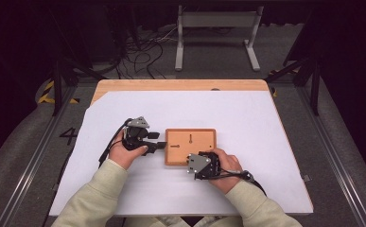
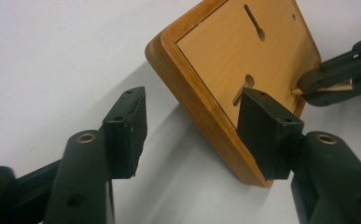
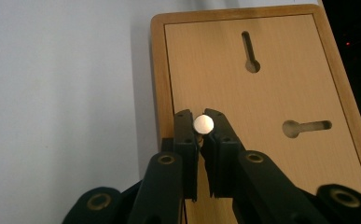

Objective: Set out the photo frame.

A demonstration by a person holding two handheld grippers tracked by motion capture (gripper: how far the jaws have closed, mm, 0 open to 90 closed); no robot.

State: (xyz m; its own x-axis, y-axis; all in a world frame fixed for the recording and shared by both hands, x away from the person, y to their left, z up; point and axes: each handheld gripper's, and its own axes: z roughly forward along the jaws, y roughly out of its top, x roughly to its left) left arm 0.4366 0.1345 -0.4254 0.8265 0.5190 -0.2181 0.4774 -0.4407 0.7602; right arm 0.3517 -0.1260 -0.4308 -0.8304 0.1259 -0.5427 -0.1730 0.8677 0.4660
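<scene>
While the left gripper (image 2: 192,135) waits with its jaws spread wide at the near edge of a wooden board (image 1: 190,146), the right gripper (image 3: 203,125) has its jaws clamped on a small wooden peg (image 3: 203,123), whose pale round end faces the camera in the right gripper view.

The board lies flat at the centre of the high view, on the white sheet covering the table (image 1: 180,85). Two keyhole slots (image 3: 251,51) are cut into its face. The peg appears held end-on so it can be lowered into the wide end of one slot; that is a reading of the pose, not something shown.

In the left gripper view the board's rim runs from upper centre down toward the lower right, with one jaw over its edge and the other on bare sheet to the left, a stance that would suit steadying the board. Whether that jaw touches the wood cannot be told.

The peg sits between the right jaws' tips, over the board's lower left portion in that view, short of both slots.
</scene>
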